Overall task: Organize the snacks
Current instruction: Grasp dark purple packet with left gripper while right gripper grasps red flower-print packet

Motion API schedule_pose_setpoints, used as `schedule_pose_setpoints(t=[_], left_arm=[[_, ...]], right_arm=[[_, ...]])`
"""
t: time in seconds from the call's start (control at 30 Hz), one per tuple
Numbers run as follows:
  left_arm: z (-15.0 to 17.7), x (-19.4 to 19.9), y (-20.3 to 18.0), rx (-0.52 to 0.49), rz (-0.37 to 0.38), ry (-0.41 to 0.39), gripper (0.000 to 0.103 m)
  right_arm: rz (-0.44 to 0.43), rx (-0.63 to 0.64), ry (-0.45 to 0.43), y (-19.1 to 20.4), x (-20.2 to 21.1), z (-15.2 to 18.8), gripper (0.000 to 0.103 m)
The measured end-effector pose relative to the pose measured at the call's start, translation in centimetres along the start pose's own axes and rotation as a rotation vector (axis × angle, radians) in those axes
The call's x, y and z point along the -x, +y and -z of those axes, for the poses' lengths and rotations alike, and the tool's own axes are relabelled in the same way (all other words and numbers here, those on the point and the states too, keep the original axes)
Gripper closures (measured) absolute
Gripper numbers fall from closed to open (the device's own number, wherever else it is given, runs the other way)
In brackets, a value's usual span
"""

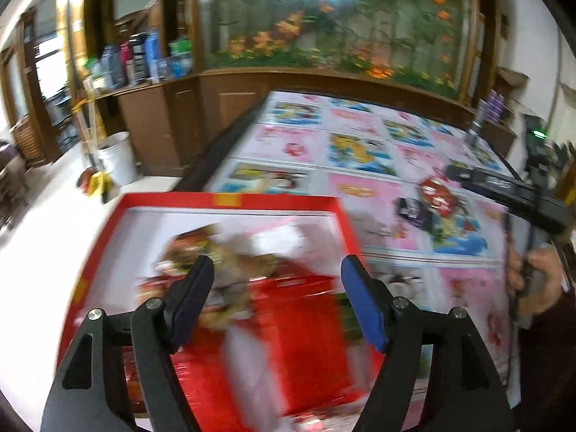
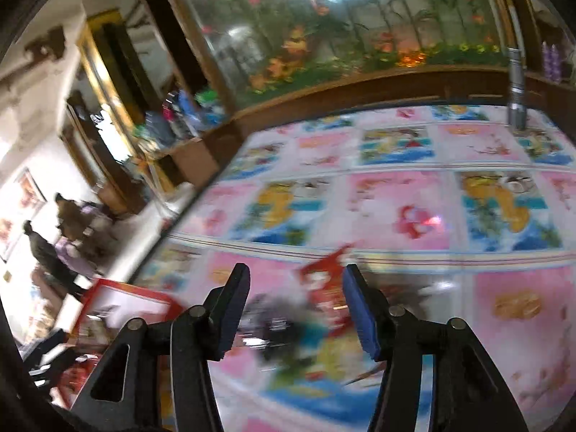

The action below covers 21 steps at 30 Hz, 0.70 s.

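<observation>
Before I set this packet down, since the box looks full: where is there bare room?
The red box is crowded, bare only along its far wall. Open tablecloth lies between the two loose snack packets and the silver flashlight at the far edge.

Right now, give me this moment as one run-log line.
left claw: open over red box | right claw: open above red packet and dark packet on table | frames blurred
</observation>
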<state>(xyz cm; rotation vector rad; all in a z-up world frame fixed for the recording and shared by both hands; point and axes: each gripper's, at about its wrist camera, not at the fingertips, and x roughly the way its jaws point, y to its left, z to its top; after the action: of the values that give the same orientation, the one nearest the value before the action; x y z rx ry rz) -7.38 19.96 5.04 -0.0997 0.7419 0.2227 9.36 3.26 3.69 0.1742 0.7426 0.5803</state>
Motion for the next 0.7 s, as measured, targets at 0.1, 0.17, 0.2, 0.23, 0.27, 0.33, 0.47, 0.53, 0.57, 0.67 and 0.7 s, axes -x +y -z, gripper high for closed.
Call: schedule_pose_setpoints(t=[0.1,0.17,0.2,0.23,0.27,0.33,0.47,0.53,0.57,0.67,0.7], left_arm=[[-0.7,-0.9,-2.7,-0.038,0.048,0.026,0.030],[-0.8,-1.3,-3.9,-0.053,0.062,0.039,0.030],[-0.9,-1.6,-4.4,-0.058,0.067,0.047,0.030],[-1.0,-2.0,-5.1,-0.064,0.075,0.063,0.030],[-1.0,-2.3,-5.5,-0.065,0.081,0.076,0.030],[-1.0,-2.8,-6.1,-0.063,0.089,0.094,0.030],[-1.6,-4.1,-7.2,-0.048,0.108,0.145,0.030],[-2.0,-4.6,-7.7,-0.035,0.121,0.163,0.030],[-2.3,-4.9,-8.1,-0.027,0.128,0.172,0.030],[-3.2,-5.9,-9.4,-0.017,0.137,0.189,0.030],[-3.4,-6.3,-9.9,-0.021,0.131,0.195,0.030]], right_arm=[[0.042,0.018,0.034,-0.7,-1.6,-0.2,0.047],[0.082,0.063,0.048,-0.5,-2.6,-0.3,0.046],[0.084,0.076,0.061,-0.5,-3.1,-0.3,0.046],[0.086,0.088,0.078,-0.6,-3.6,0.1,0.046],[0.090,0.097,0.095,-0.6,-4.2,0.3,0.047],[0.085,0.082,0.147,-1.1,-5.4,0.6,0.047],[0.128,0.105,0.165,-1.0,-5.6,0.6,0.061],[0.146,0.111,0.177,-0.9,-5.6,0.6,0.070],[0.155,0.110,0.188,-1.0,-5.6,0.5,0.072],[0.134,0.027,0.238,-2.3,-5.0,-0.1,0.072],[0.127,-0.013,0.254,-3.0,-4.7,-0.4,0.072]])
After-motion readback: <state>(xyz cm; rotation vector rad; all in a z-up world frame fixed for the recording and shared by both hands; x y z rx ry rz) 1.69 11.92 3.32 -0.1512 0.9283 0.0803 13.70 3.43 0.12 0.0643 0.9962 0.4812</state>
